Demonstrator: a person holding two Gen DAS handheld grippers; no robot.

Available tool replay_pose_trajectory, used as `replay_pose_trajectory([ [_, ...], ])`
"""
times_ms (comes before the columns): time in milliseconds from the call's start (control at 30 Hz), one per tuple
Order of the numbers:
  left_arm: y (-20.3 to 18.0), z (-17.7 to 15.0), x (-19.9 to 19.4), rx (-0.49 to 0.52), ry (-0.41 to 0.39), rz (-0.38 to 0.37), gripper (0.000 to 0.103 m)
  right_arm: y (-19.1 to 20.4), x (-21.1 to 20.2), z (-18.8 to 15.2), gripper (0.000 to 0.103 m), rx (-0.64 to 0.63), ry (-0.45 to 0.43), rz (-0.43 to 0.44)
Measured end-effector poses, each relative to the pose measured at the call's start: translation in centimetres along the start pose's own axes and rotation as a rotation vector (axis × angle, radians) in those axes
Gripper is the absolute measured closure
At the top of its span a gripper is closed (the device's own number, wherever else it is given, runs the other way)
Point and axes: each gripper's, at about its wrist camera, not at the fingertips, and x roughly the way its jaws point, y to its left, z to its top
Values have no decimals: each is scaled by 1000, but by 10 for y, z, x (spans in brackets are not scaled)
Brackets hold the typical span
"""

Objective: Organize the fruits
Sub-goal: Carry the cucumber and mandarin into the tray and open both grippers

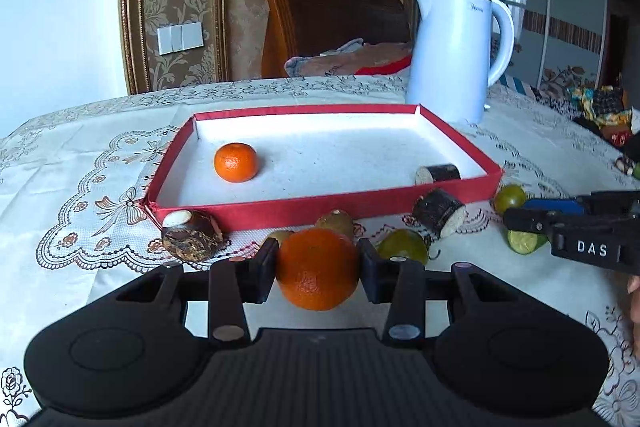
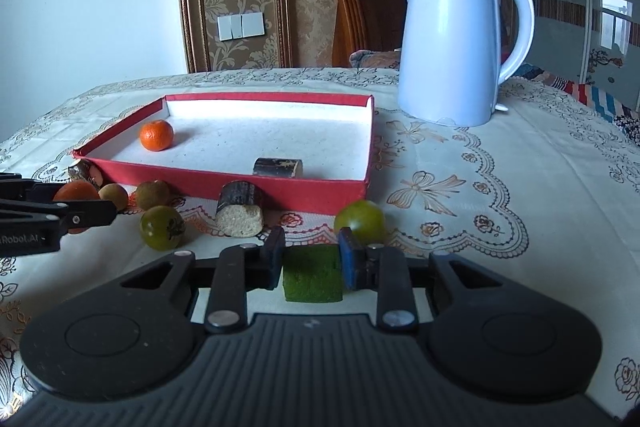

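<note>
While the left gripper (image 1: 318, 269) clamps a round orange mandarin (image 1: 318, 269) between both pads, just off the cloth short of the tray's near wall, the right gripper (image 2: 311, 259) is closed tight on a green cucumber chunk (image 2: 313, 273), cut face visible from the left wrist view.

Shallow red-walled tray with white floor (image 2: 224, 189) sits mid-tabletop: a second small orange mandarin (image 2: 157, 135) near its far-left corner, a dark-skinned sugarcane segment (image 2: 278, 167) against its near wall.

Loose on the cloth along the tray's near wall: another sugarcane segment with pale cut end (image 2: 240, 215), two brown round fruits (image 2: 152, 194), two green round fruits (image 2: 162, 227) and (image 2: 360, 218), and a dark brown water chestnut (image 1: 192, 233) at the tray's near-left corner.

Surface: a table under a cream lace tablecloth with brown bow-and-flower embroidery (image 2: 460, 167). A pale blue electric kettle (image 2: 460, 47) stands beyond the tray's far-right corner.

Room: gold damask wallpaper with framed panel, white wall switches (image 2: 241, 25), a wooden chair back (image 2: 364, 11) behind the table, folded fabric on it, glass-fronted wardrobe doors (image 2: 580, 7) at right, plain white wall at left.
</note>
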Motion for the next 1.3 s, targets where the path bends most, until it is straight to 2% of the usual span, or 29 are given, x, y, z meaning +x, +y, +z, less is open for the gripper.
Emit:
replay_pose_trajectory([
  [133,9,9,3,-48,5,-5,61,-1,-3,6,76,-7,-16,1],
  [367,7,27,18,-55,0,15,61,2,2,27,76,-36,-56,-6],
  [667,1,54,56,-34,-4,54,61,8,43,59,76,-54,-63,-39],
  [933,6,76,94,-21,-1,118,61,7,109,92,76,-17,11,-38],
  [1033,11,85,112,-37,11,148,61,9,132,96,76,-23,41,-61],
  [1300,18,90,144,-60,53,163,61,8,168,103,76,-22,84,-83],
])
